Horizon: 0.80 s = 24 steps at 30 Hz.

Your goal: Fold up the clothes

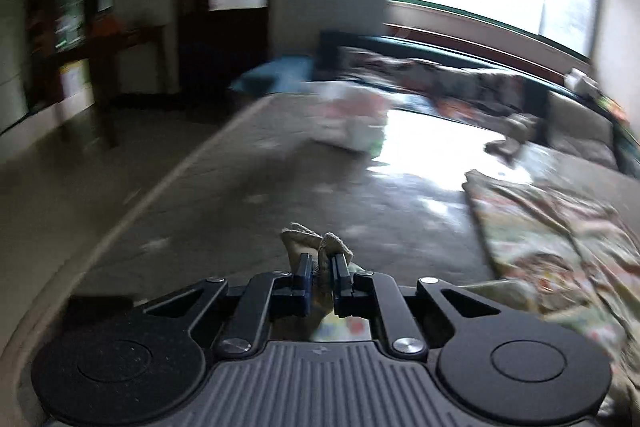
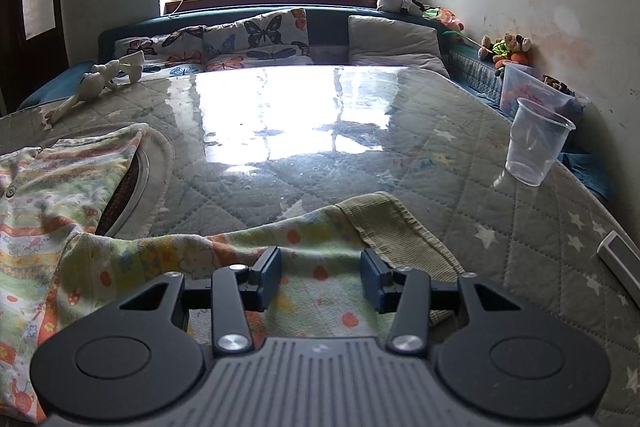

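No readable text, labels or numbers.

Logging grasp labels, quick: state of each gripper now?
Left gripper: closed, pinching the ribbed cuff of the patterned baby garment.
Right gripper: open, holding nothing, jaws over that garment.

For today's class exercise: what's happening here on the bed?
A person is folding a patterned baby garment on a quilted mattress. The left gripper is shut on a ribbed cuff of the garment. The right gripper hovers over another part with its jaws open. A clear plastic cup stands nearby.
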Available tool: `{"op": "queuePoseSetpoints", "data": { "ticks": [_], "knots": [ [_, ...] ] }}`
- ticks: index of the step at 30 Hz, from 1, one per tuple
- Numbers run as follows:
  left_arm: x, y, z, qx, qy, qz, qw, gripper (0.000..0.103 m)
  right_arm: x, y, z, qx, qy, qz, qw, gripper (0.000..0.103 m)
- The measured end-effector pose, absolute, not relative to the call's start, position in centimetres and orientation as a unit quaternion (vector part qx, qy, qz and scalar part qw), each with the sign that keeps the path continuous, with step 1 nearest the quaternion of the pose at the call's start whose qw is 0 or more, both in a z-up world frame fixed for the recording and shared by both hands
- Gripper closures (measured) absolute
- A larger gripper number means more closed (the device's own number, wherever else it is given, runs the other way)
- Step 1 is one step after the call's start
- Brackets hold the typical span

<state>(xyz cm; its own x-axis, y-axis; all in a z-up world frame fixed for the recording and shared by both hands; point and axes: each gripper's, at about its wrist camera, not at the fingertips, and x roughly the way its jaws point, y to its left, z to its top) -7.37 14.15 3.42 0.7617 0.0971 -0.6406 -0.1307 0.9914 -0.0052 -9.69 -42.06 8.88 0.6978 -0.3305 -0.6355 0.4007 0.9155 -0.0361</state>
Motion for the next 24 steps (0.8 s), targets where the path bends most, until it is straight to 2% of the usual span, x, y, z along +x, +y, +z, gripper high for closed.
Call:
{"op": "queuePoseSetpoints", "data": {
  "ticks": [4,5,9,16,22,24],
  "knots": [
    [-8.3,16.9,3.5,-0.056,0.335,0.099,0.935,0.094,-9.6,-42.0,8.9,0.051,0.335,-0.2,0.919,0.058],
    [-8.5,17.6,3.6,-0.064,0.334,0.109,0.934,0.098,-9.6,-42.0,8.9,0.051,0.336,-0.201,0.919,0.058],
    [-9.0,19.2,3.4,-0.084,0.335,0.133,0.929,0.098,-9.4,-41.8,9.0,0.047,0.339,-0.203,0.917,0.058],
    [-8.1,19.0,3.2,-0.049,0.341,0.16,0.925,0.097,-9.4,-42.1,9.1,0.05,0.34,-0.203,0.917,0.058],
    [-8.0,17.8,4.0,-0.062,0.341,0.133,0.929,0.085,-9.4,-42.1,9.2,0.048,0.344,-0.199,0.917,0.057],
    [-8.1,16.8,4.5,-0.065,0.338,0.111,0.932,0.073,-9.4,-42.1,9.2,0.048,0.344,-0.198,0.917,0.057]
  ]
}}
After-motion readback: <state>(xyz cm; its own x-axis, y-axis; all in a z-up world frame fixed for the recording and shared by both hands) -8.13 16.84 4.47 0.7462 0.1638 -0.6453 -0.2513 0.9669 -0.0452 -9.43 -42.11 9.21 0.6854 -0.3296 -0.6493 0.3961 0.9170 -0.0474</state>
